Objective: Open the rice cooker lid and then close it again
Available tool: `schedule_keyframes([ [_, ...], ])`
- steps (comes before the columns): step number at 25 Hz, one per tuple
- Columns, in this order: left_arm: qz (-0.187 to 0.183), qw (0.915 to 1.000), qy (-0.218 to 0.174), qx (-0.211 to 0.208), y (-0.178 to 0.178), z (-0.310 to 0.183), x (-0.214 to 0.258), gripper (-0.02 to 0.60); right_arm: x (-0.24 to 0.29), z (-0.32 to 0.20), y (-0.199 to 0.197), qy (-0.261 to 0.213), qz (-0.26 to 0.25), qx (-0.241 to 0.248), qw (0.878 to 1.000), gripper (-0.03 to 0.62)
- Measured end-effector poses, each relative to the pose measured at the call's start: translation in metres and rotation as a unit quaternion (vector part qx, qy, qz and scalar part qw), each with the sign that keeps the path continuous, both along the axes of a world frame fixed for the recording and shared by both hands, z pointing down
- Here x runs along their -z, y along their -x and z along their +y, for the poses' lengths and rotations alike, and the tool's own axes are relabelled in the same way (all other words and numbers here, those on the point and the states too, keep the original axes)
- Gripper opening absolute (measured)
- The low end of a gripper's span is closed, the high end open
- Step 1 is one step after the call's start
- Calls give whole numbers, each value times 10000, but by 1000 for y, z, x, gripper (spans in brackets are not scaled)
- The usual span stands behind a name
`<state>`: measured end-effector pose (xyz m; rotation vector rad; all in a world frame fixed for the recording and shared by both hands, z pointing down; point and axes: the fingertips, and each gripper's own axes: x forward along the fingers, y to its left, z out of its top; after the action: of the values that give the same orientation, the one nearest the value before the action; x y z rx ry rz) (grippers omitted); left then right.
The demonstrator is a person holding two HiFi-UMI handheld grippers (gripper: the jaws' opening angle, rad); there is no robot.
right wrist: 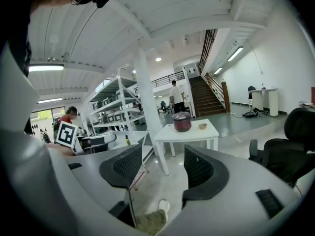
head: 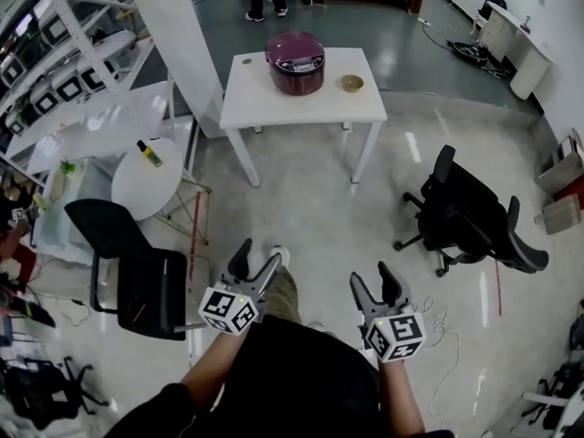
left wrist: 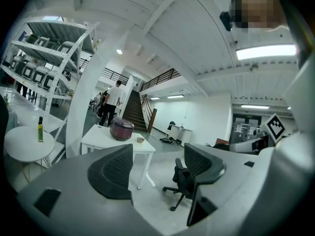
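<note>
Bare floor (head: 301, 208) lies between me and the white table (head: 265, 103). A black office chair (head: 470, 213) stands off to the right. A second black chair (head: 137, 276) is at left, next to a round white table (head: 137, 185) with a bottle (head: 149, 153) on it. A shelving rack (head: 64, 62) runs along the left side.

Rice cooker (head: 295, 62): maroon, rounded, lid down, pale control panel on the side facing me. It stands on the far half of the white table, with a small bowl (head: 351, 83) just to its right.

Left gripper (head: 259, 255) and right gripper (head: 371, 276) are both low and close to my body. Their jaws are spread with nothing between them. The cooker is well apart from both, ahead across the floor.
</note>
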<state>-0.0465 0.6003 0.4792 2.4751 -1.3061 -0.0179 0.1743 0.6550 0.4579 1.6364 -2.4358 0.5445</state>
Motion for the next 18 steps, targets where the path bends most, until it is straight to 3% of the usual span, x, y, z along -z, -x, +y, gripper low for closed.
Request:
schedule_keyframes([
  [6, 143, 9997, 111, -190, -12, -60, -9, 304, -1, -55, 0, -71, -123, -153, 9998, 236],
  [10, -19, 9993, -25, -372, -18, -109, -13, 304, 7, -113, 3, -400, -217, -232, 9987, 236],
  [14, -75, 9986, -183, -485, -9, -162, -10, 304, 22, -175, 30, -579, -63, -54, 9983, 236],
  [18, 171, 9991, -134, -362, 8, -225, 0, 304, 37, -240, 57, -651, -34, 19, 9979, 236],
])
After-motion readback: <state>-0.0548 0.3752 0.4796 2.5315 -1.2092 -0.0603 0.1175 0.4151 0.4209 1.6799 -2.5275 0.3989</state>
